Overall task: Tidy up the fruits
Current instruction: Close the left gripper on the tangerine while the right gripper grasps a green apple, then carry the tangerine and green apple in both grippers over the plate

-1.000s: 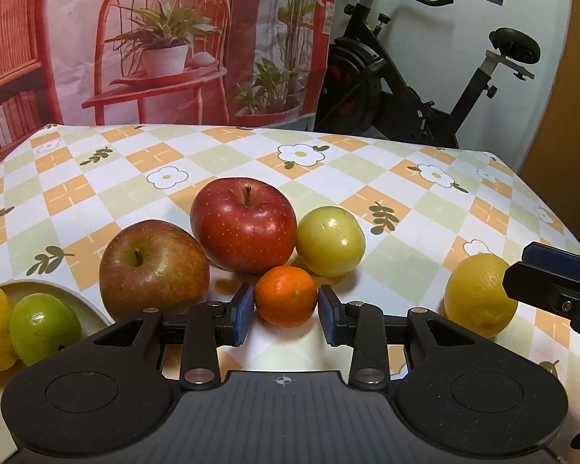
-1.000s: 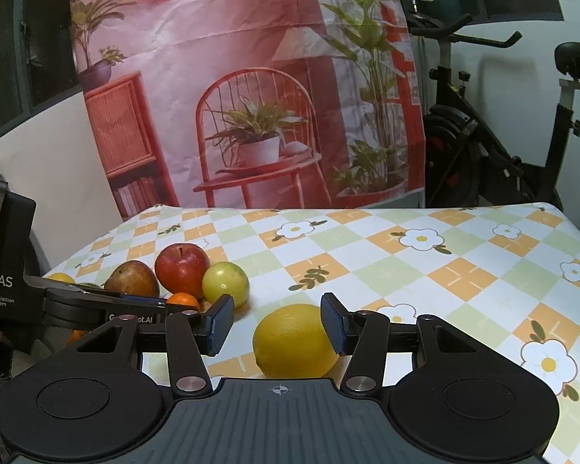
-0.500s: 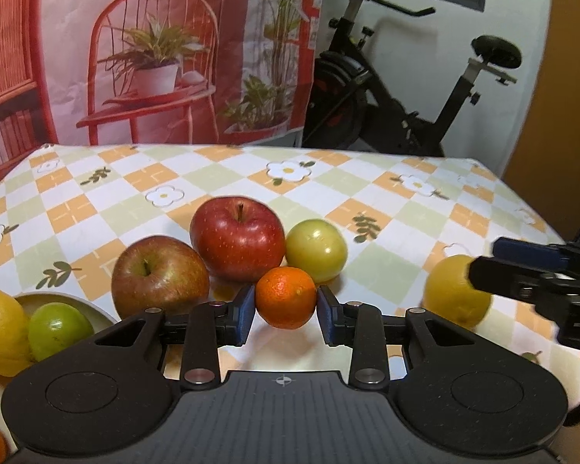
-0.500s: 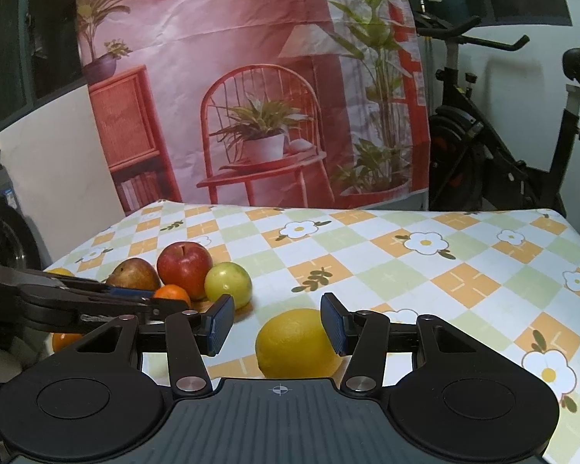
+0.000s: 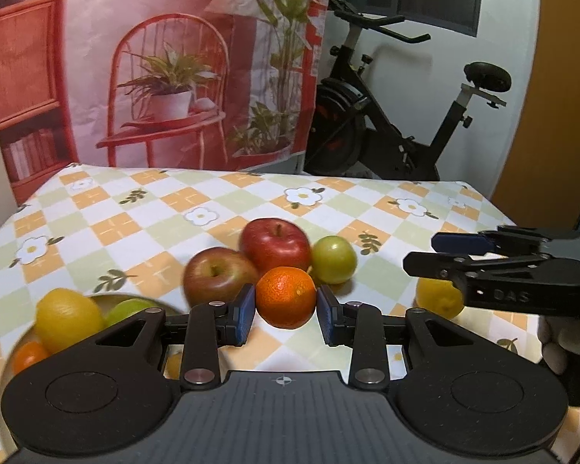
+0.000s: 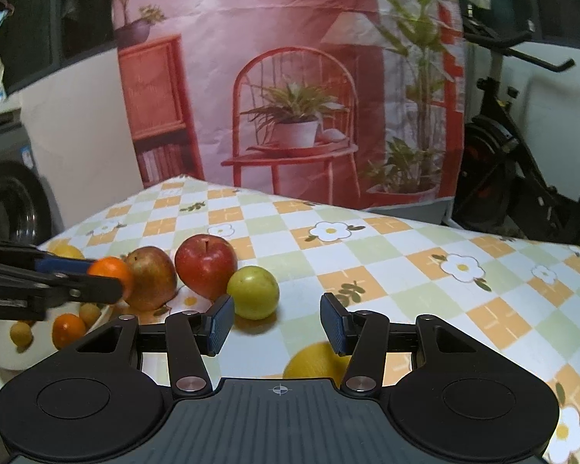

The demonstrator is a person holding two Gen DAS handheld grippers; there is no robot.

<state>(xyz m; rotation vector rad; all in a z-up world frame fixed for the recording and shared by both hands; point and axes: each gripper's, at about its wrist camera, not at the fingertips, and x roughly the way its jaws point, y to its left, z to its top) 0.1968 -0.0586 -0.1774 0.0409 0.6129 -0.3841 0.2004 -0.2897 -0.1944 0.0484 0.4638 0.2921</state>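
My left gripper (image 5: 286,317) is shut on a small orange mandarin (image 5: 286,297) and holds it just above the table, in front of the fruit cluster. Behind it sit a red apple (image 5: 276,249), a brownish apple (image 5: 218,276) and a green round fruit (image 5: 334,259). In the right wrist view my right gripper (image 6: 277,319) stands open with nothing between its pads. A yellow lemon (image 6: 315,361) lies on the cloth below and just behind its fingers. The left gripper (image 6: 108,276) with the mandarin (image 6: 110,268) shows at that view's left edge.
A pale bowl (image 5: 108,297) at the near left holds a lemon (image 5: 67,319), a green fruit and small oranges; it is also seen as bowl (image 6: 4,352). The checked tablecloth (image 5: 166,224) runs back to a printed backdrop. An exercise bike (image 5: 386,123) stands behind the table.
The left gripper has closed on the mandarin and lifted it, drawing back toward the bowl. The right gripper has risen and rolled; the lemon now sits below its fingers instead of between them.
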